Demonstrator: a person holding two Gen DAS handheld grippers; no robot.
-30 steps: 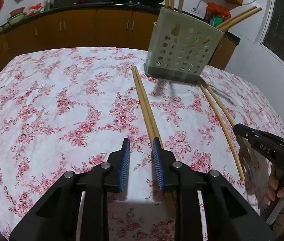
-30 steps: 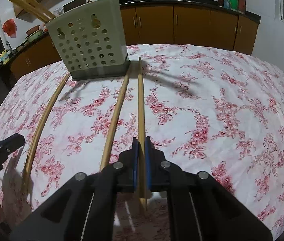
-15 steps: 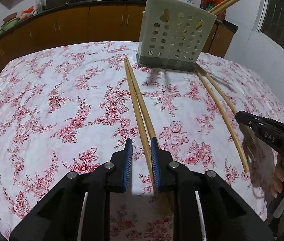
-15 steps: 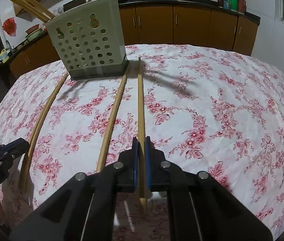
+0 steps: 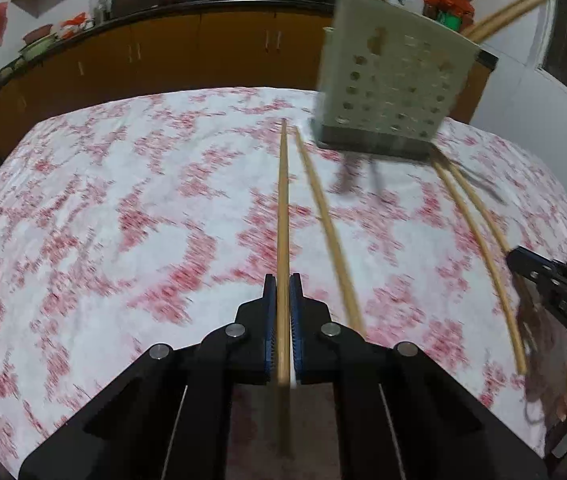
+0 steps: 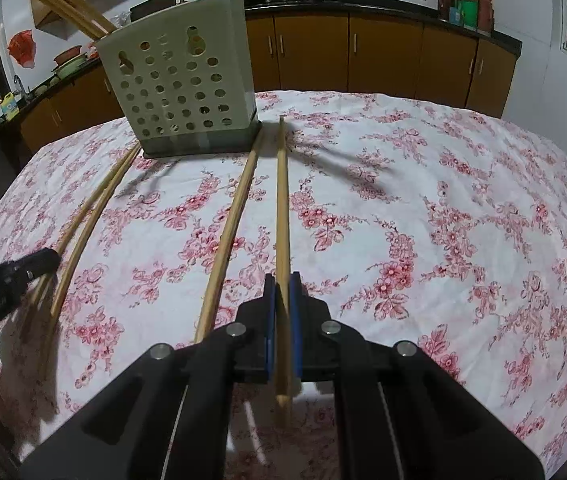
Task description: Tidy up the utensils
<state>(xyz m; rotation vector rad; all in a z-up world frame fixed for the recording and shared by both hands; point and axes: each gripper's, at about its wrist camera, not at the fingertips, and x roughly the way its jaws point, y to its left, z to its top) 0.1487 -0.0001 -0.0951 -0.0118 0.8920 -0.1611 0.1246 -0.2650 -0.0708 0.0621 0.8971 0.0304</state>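
We see four long, thin, pale wooden chopsticks lying on the white tablecloth with red flowers (image 6: 423, 208), all running toward the pale grey perforated plastic utensil holder (image 6: 181, 92) that stands upright at the far side of the table. More wooden sticks already lean out of the holder's top.

In the left wrist view, our left gripper (image 5: 282, 320) has its blue-padded jaws pressed together on the left-hand chopstick of one pair (image 5: 283, 216), with its partner chopstick (image 5: 325, 224) lying loose just to the right, angled slightly away. This view is blurred, and the held stick runs straight out along the fingers.

In the right wrist view, our right gripper (image 6: 282, 320) is likewise clamped on the right-hand chopstick of the other pair (image 6: 282, 208), near its close end; the stick's tip pokes out behind the pads. The neighbouring chopstick (image 6: 231, 224) lies free beside it, its far end near the holder's base.

Both grippers point steeply down at the cloth, side by side; each shows at the edge of the other's view.
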